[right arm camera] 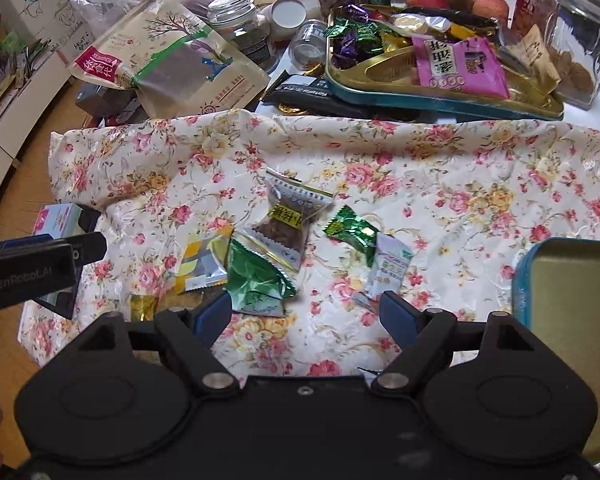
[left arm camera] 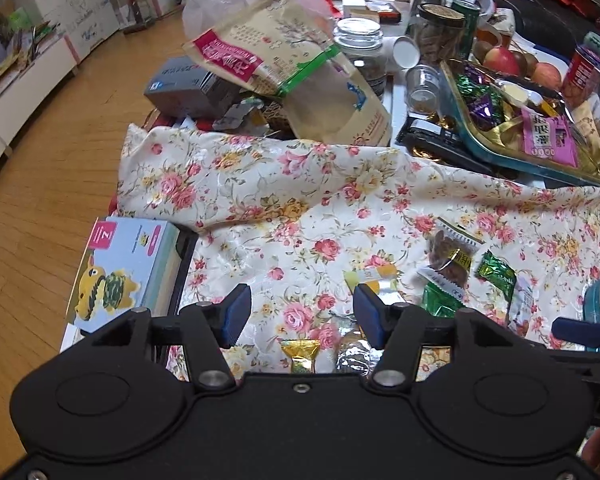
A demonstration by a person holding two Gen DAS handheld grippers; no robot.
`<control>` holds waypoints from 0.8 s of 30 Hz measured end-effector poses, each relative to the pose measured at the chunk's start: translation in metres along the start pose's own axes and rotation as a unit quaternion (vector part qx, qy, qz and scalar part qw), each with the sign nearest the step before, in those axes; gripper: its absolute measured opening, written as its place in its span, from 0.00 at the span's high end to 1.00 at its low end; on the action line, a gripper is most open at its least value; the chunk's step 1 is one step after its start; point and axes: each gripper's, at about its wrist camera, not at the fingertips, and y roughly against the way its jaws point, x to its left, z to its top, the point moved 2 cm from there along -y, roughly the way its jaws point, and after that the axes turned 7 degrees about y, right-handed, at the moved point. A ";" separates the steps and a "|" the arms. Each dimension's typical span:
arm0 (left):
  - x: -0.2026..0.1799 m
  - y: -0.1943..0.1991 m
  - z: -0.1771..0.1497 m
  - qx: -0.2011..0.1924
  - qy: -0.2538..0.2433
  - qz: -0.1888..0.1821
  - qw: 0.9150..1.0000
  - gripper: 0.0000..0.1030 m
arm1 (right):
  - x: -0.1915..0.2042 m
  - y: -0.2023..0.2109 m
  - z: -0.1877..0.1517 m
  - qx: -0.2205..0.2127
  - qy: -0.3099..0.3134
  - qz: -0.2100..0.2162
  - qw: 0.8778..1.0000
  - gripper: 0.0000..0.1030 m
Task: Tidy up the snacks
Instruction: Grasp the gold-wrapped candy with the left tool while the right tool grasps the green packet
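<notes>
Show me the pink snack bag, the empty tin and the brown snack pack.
Pink bag (right arm camera: 460, 66): right wrist view, its printed front.
Tin (right arm camera: 572, 280): right wrist view, its bare gold floor.
Brown pack (right arm camera: 286, 220): right wrist view, its middle.

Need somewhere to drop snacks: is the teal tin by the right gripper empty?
Looks empty: the teal tin shows bare gold inside, though part is cut off.
</notes>
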 end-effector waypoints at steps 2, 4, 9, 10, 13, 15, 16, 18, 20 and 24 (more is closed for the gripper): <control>0.004 -0.002 0.002 0.009 0.007 -0.004 1.000 0.40 | 0.000 -0.002 0.000 0.004 -0.009 0.005 1.000 0.19; 0.005 -0.004 0.001 0.019 0.005 -0.007 1.000 0.40 | 0.001 -0.004 0.000 0.007 -0.010 0.003 1.000 0.19; 0.003 -0.010 -0.003 0.039 -0.004 -0.017 0.999 0.40 | 0.001 -0.005 -0.002 0.011 -0.006 0.005 1.000 0.19; 0.003 -0.011 -0.004 0.042 -0.003 -0.018 0.999 0.40 | 0.001 -0.006 -0.003 0.014 -0.008 0.008 1.000 0.19; 0.005 -0.017 -0.008 0.055 0.000 -0.025 0.998 0.40 | 0.000 -0.009 -0.004 0.022 -0.024 0.018 0.999 0.19; 0.007 -0.021 -0.009 0.065 0.004 -0.027 0.997 0.40 | 0.000 -0.013 -0.004 0.027 -0.039 0.022 0.999 0.19; 0.009 -0.023 -0.010 0.070 0.007 -0.026 0.997 0.40 | 0.001 -0.015 -0.004 0.028 -0.046 0.023 0.998 0.19; 0.011 -0.027 -0.011 0.078 0.011 -0.022 0.997 0.40 | 0.003 -0.020 -0.003 0.029 -0.058 0.025 0.998 0.19; 0.015 -0.030 -0.013 0.082 0.016 -0.016 0.996 0.40 | 0.005 -0.025 -0.001 0.033 -0.066 0.029 0.997 0.19; 0.021 -0.039 -0.015 0.092 0.029 0.002 0.995 0.41 | 0.010 -0.038 0.004 0.043 -0.082 0.030 0.995 0.19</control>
